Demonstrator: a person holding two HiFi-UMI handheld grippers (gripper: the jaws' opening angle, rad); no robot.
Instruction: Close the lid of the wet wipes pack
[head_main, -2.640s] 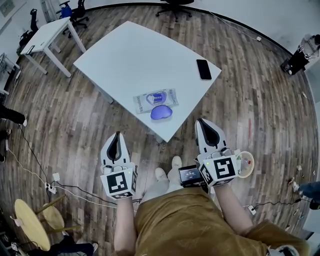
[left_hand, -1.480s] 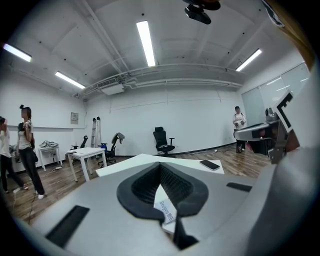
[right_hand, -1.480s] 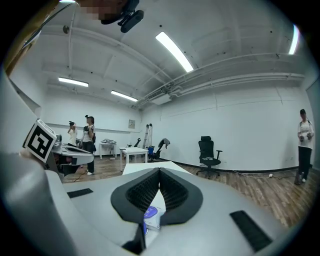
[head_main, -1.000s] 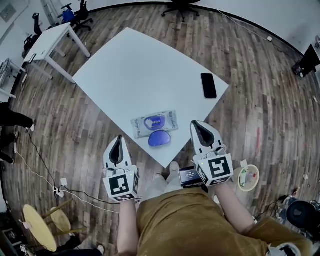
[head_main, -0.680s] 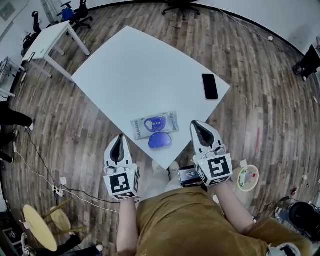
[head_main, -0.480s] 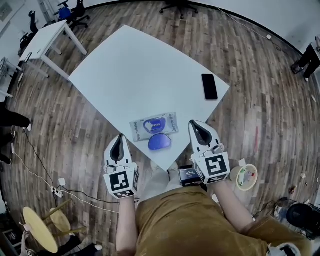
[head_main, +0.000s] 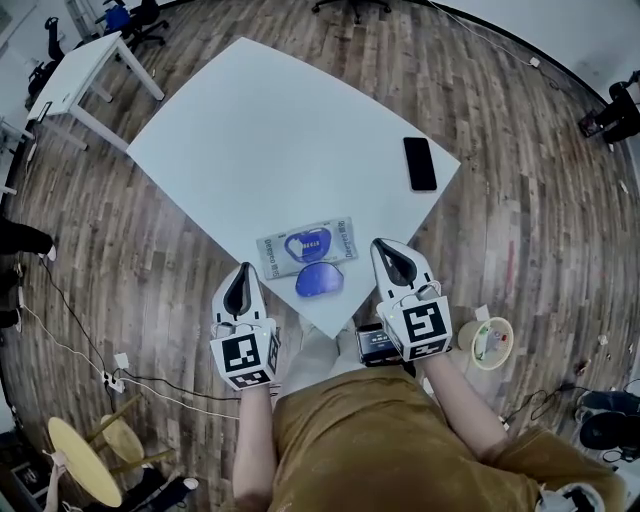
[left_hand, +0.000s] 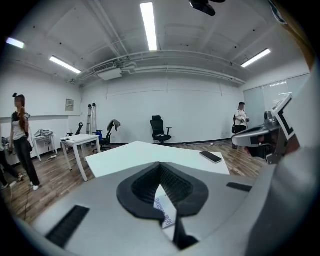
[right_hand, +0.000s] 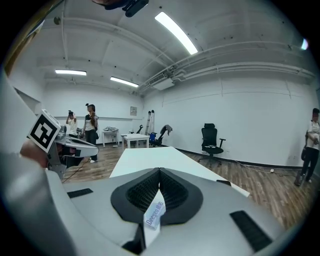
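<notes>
The wet wipes pack (head_main: 307, 245) lies flat near the close corner of the white table (head_main: 270, 130). Its blue oval lid (head_main: 320, 280) is flipped open toward me and rests on the tabletop. My left gripper (head_main: 243, 270) hovers just off the table's edge, left of the lid, jaws together and empty. My right gripper (head_main: 384, 248) sits right of the pack, also shut and empty. A strip of the pack's printed film (left_hand: 165, 210) shows below the closed tips of the left gripper (left_hand: 160, 164). The same pack (right_hand: 154, 215) shows below the tips of the right gripper (right_hand: 160, 170).
A black phone (head_main: 420, 163) lies near the table's right corner. A second white table (head_main: 75, 70) and office chairs stand far left. On the wooden floor are a round dish (head_main: 487, 340), cables and yellow stools (head_main: 85, 460). People stand at the room's edges.
The view has closed in on the table. Both grippers have come forward from over the floor and now flank the pack's open lid, still shut.
</notes>
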